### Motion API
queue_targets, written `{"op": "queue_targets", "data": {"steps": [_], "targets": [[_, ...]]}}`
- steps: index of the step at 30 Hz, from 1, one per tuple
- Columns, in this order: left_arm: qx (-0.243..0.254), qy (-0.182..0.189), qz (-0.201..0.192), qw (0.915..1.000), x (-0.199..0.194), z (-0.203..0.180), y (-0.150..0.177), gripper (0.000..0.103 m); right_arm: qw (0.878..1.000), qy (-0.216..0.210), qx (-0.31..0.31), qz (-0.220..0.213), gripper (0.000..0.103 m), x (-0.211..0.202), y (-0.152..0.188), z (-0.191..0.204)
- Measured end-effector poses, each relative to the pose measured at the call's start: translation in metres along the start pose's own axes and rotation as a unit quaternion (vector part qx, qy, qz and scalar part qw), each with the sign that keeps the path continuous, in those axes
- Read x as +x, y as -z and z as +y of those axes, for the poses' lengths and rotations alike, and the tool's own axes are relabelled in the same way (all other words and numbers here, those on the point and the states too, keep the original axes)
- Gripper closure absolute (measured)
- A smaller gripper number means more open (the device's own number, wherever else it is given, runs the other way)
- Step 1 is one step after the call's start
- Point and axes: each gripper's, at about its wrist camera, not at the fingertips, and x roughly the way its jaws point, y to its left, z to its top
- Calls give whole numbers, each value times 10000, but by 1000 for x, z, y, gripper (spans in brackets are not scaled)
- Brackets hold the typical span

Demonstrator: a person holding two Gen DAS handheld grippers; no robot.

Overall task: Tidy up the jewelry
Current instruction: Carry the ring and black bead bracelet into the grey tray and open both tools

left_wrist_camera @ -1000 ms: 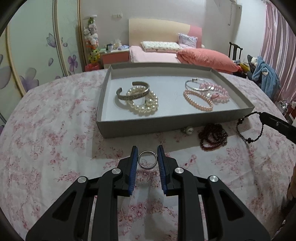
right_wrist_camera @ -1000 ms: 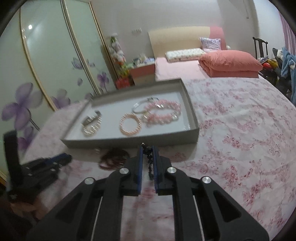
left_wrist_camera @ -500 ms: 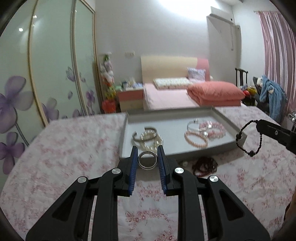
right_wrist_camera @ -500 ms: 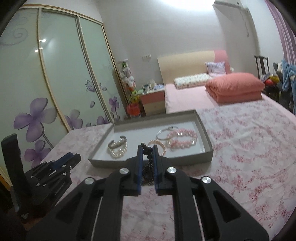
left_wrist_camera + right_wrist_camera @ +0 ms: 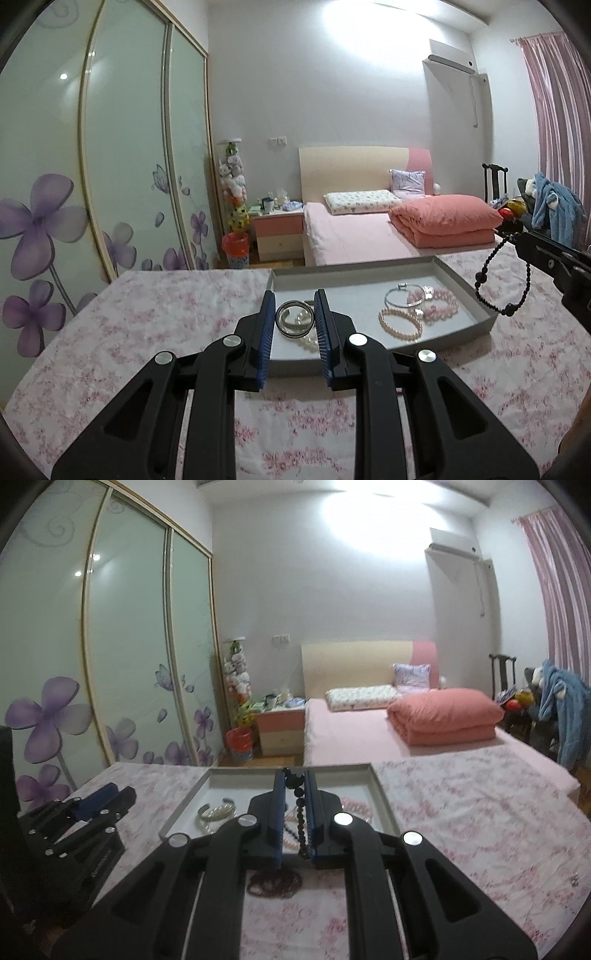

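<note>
Two pieces are held: a silver bangle (image 5: 294,319) clamped between the left gripper (image 5: 294,320) jaws, and a dark bead bracelet (image 5: 300,816) pinched in the closed right gripper (image 5: 295,805), hanging down. Beyond both jaws lies a grey tray (image 5: 476,295) holding a pink pearl bracelet (image 5: 400,323), on a floral cloth (image 5: 147,314).

Floral tablecloth (image 5: 147,314), wardrobe (image 5: 92,166) with frosted doors and purple flowers, bed (image 5: 369,229) with folded pink quilt (image 5: 447,218) and pillow (image 5: 362,201), nightstand (image 5: 279,236), red bin (image 5: 236,249), stacked plush toys (image 5: 232,181), chair (image 5: 495,184), pink curtain (image 5: 554,110), blue garment (image 5: 554,199).
</note>
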Motion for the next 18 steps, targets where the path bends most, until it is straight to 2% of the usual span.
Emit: {"op": "queue_targets", "data": {"steps": [8,18], "targets": [[-19,-21,-222,9998,7,-3,-14,80,9995,162,-85,-273,92,9,-8,2],[-85,-2,-224,9997,22,-8,-17,80,9994,212,-51,-281,92,31,-11,-4]]}}
